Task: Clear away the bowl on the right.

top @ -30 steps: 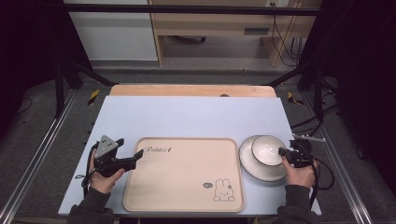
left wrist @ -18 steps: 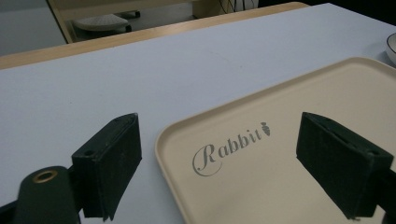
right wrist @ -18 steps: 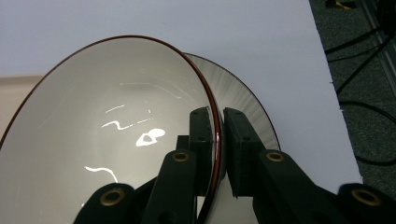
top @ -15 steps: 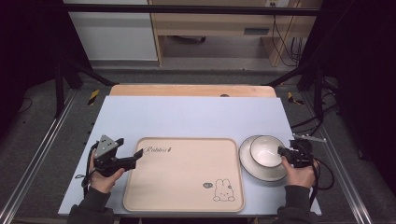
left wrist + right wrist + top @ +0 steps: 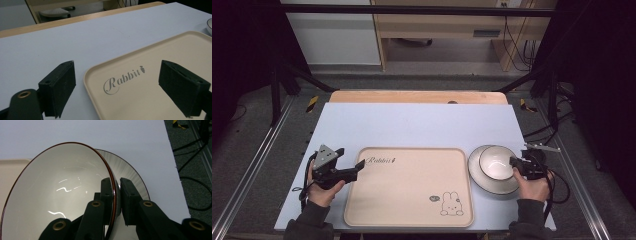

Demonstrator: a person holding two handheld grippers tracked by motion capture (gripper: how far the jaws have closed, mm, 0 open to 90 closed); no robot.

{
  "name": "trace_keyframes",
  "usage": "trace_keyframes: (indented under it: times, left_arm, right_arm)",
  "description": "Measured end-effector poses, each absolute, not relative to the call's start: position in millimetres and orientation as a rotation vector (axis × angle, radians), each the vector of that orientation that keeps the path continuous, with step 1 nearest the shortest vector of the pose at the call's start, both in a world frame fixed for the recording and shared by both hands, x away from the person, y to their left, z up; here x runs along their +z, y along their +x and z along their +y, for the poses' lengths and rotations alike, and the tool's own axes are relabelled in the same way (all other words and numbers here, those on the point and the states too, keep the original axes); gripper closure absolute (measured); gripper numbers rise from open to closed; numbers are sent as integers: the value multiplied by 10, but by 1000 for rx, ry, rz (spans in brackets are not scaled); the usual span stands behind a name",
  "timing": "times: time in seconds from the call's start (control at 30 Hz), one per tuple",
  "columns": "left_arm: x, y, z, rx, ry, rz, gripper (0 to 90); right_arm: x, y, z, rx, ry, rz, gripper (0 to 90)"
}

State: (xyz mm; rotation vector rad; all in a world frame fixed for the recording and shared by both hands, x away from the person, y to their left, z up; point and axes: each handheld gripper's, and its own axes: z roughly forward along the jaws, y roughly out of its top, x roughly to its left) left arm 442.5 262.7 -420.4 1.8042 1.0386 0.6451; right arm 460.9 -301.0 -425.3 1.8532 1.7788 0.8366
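The glossy white ceramic bowl with a thin dark red rim (image 5: 57,195) sits on a round white plate with a ribbed border (image 5: 484,181), at the right side of the pale blue tabletop (image 5: 412,125) and just beside the right edge of the tray. The right tongs (image 5: 117,195) are clamped on the bowl's right-hand wall, one jaw inside the rim and the other outside, over the plate. In the high view the bowl (image 5: 495,163) lies toward the plate's far side, and the right tongs (image 5: 515,164) come in from the right. The beige rectangular plastic tray printed with "Rabbit" and a small bunny (image 5: 412,187) lies in the middle, close to the near edge. The left tongs (image 5: 117,86) hang wide apart and hold nothing, straddling the tray's (image 5: 160,75) near left corner; in the high view they (image 5: 360,165) point at that corner.
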Motion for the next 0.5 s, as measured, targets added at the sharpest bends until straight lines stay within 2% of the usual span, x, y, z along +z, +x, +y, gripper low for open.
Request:
trace_keyframes:
  times: [0.5]
  left_arm:
    - [-4172, 4403, 2631, 647, 1795, 1031, 137]
  right_arm:
    - [-4083, 4525, -2951, 890, 1807, 1771, 809]
